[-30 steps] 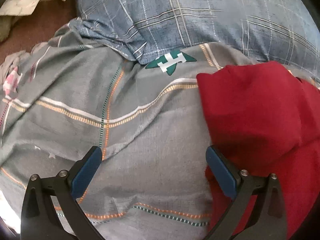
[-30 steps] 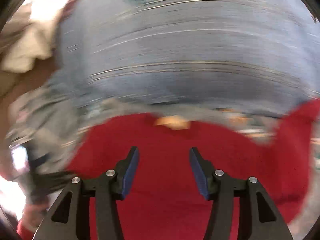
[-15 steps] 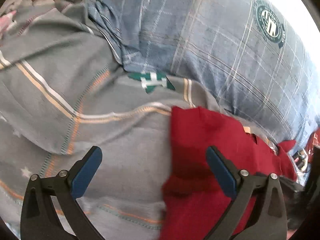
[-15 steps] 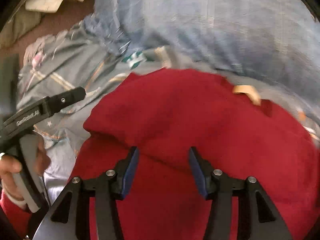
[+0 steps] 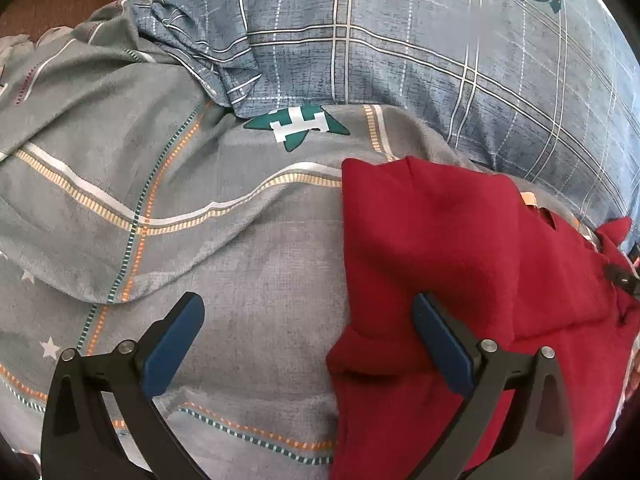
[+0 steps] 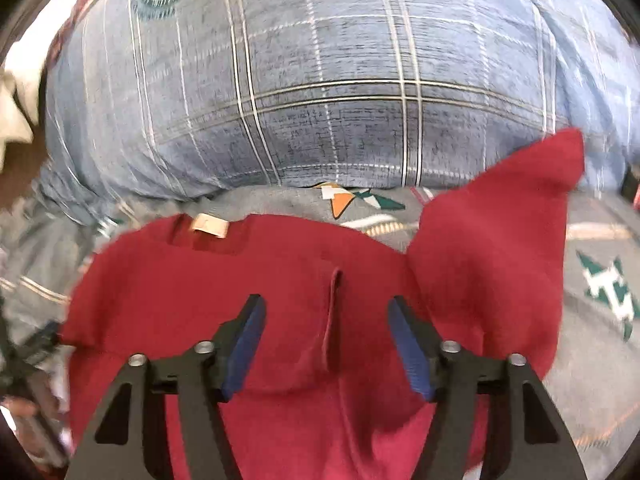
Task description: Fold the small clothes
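Blue-padded, my right gripper (image 6: 324, 344) has just been narrowing its jaws, which stay apart with a raised crease of the red garment (image 6: 248, 280) low in the frame between them, the pads not pressing it. My left gripper (image 5: 308, 344) is spread wide at the bottom of its view, straddling the garment's left edge on the grey striped bedsheet (image 5: 160, 168). The blue plaid pillow (image 5: 400, 48) fills the top of both frames.
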`<act>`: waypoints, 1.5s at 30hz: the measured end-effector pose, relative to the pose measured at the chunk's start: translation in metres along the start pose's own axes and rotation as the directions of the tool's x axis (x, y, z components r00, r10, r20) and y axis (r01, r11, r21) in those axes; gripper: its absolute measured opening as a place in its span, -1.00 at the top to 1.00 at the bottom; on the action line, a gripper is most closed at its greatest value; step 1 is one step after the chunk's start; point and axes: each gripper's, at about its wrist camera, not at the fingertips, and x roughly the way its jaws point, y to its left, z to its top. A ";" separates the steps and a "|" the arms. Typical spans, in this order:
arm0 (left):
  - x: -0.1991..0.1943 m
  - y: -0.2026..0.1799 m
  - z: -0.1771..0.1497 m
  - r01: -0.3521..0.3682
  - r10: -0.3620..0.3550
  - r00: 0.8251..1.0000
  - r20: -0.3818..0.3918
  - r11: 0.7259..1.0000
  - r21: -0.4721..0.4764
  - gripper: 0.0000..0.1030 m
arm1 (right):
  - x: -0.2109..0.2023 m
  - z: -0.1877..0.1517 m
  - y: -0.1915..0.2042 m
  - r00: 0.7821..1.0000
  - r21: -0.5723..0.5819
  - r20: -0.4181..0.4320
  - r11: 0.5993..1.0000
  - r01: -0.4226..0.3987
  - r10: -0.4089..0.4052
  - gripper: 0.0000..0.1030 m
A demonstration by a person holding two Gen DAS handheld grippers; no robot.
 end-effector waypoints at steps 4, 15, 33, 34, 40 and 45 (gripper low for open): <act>-0.003 0.000 0.000 -0.005 0.005 1.000 0.008 1.000 0.012 -1.00 | 0.003 -0.001 -0.001 1.000 -0.038 -0.010 0.999 0.003 -0.004 0.90; -0.003 -0.005 -0.001 0.010 -0.010 1.000 0.013 1.000 0.015 -1.00 | -0.008 0.007 -0.021 0.992 0.008 -0.022 0.992 0.128 -0.128 0.61; -0.037 -0.033 0.012 0.177 -0.179 0.981 0.071 0.984 0.024 -1.00 | -0.083 -0.019 -0.074 0.987 0.167 0.134 0.984 0.067 -0.090 -0.33; -0.034 -0.041 0.015 0.169 -0.172 0.984 0.055 0.984 0.046 -1.00 | -0.084 -0.017 -0.090 0.983 0.213 0.139 0.973 0.090 -0.121 -0.33; -0.010 -0.078 0.010 0.151 -0.157 0.988 0.011 0.970 0.192 -1.00 | -0.060 0.009 -0.120 0.988 0.297 0.098 0.951 0.085 -0.119 -0.34; 0.013 -0.083 -0.002 0.119 -0.106 0.992 -0.066 0.965 0.235 -1.00 | -0.053 0.022 -0.159 0.967 0.400 0.112 0.901 0.166 -0.228 -0.38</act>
